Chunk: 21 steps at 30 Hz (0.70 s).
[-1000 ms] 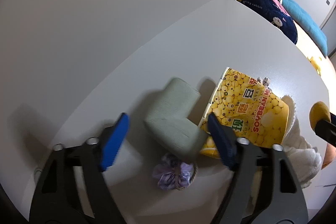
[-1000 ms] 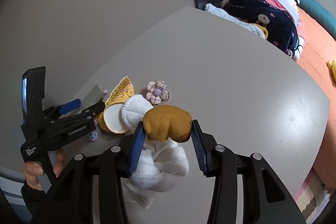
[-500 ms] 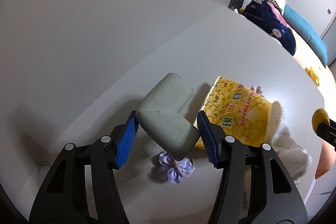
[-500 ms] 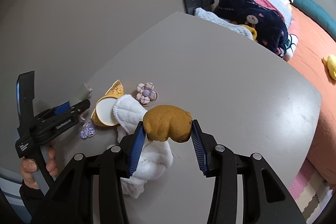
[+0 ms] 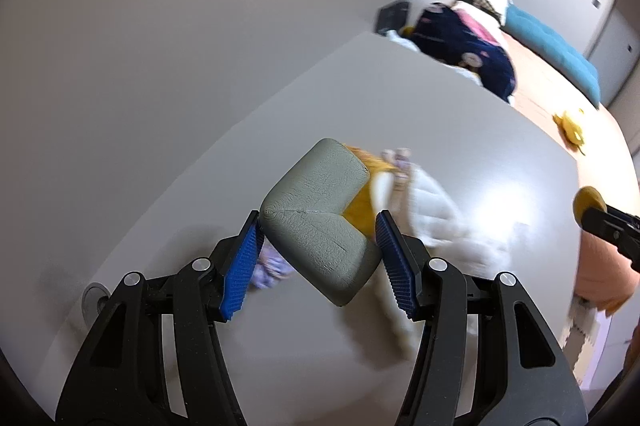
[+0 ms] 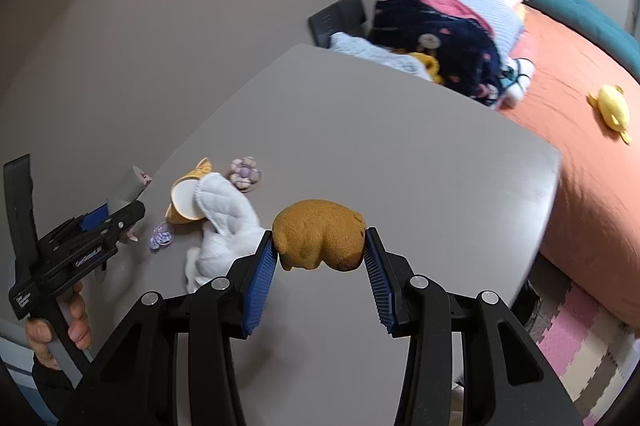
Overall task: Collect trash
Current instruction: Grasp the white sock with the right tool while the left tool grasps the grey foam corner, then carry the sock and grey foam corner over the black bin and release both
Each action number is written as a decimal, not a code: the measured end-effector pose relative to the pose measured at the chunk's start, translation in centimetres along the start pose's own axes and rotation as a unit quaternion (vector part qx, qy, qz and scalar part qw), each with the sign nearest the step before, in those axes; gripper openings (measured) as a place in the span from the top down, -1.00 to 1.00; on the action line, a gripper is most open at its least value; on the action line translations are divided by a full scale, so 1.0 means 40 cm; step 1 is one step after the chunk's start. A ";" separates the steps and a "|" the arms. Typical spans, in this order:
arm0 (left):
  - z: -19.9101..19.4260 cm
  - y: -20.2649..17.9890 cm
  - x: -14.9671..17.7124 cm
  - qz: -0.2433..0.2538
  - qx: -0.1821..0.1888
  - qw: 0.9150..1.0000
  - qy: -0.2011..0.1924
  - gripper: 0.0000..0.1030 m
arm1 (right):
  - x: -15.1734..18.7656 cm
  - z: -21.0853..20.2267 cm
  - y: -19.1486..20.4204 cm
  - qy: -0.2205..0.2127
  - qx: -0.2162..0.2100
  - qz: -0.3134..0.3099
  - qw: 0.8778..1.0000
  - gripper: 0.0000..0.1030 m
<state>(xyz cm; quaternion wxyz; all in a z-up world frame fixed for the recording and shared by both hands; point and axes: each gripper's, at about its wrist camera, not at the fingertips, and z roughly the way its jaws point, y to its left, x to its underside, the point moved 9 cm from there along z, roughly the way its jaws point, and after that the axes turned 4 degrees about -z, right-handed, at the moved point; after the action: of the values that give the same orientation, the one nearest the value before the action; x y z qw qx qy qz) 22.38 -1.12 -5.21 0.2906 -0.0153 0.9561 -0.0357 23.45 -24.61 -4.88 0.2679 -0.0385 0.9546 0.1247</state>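
Observation:
My left gripper (image 5: 318,226) is shut on a grey L-shaped foam corner piece (image 5: 320,210), held up off the grey table (image 5: 460,114). In the right wrist view that gripper (image 6: 120,214) hangs at the left, in a person's hand. My right gripper (image 6: 319,238) is shut on a brown bear-shaped sponge (image 6: 320,240), also above the table. Below lie a tipped yellow paper cup (image 6: 186,198), a white quilted cloth (image 6: 226,222) against its mouth, a checked fabric flower (image 6: 246,173) and a small purple fabric piece (image 6: 161,237). The grey piece hides most of the cup (image 5: 360,210) in the left wrist view.
Beyond the table's far edge is a bed with an orange sheet (image 6: 580,154), a pile of folded clothes and blankets (image 6: 440,38), a teal cushion (image 6: 580,6) and a yellow soft toy (image 6: 610,110). A black box (image 6: 336,18) stands by the wall. Foam floor mats (image 6: 580,338) lie at the lower right.
My left gripper's jaws closed on the grey foam piece and raised it off the table. My right gripper rose with the brown sponge. The cup, cloth and flowers now look farther below.

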 end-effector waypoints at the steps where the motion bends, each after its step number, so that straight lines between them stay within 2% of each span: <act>1: -0.006 -0.017 0.001 0.004 0.003 1.000 -0.002 -0.10 | 0.006 -0.014 -0.017 -0.003 0.003 0.004 1.000 0.11; 11: -0.022 -0.249 0.008 0.051 0.049 0.997 -0.006 -0.10 | 0.065 -0.123 -0.173 -0.023 0.028 0.041 0.999 0.10; 21: -0.020 -0.463 0.051 0.106 0.087 0.991 0.004 -0.10 | 0.140 -0.212 -0.356 -0.037 0.061 0.091 0.993 0.10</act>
<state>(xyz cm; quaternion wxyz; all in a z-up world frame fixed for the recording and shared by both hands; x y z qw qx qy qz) 20.42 -19.64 -4.24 0.2892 0.1115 0.9467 -0.0881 16.38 -40.59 -3.89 0.2920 0.0699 0.9495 0.0916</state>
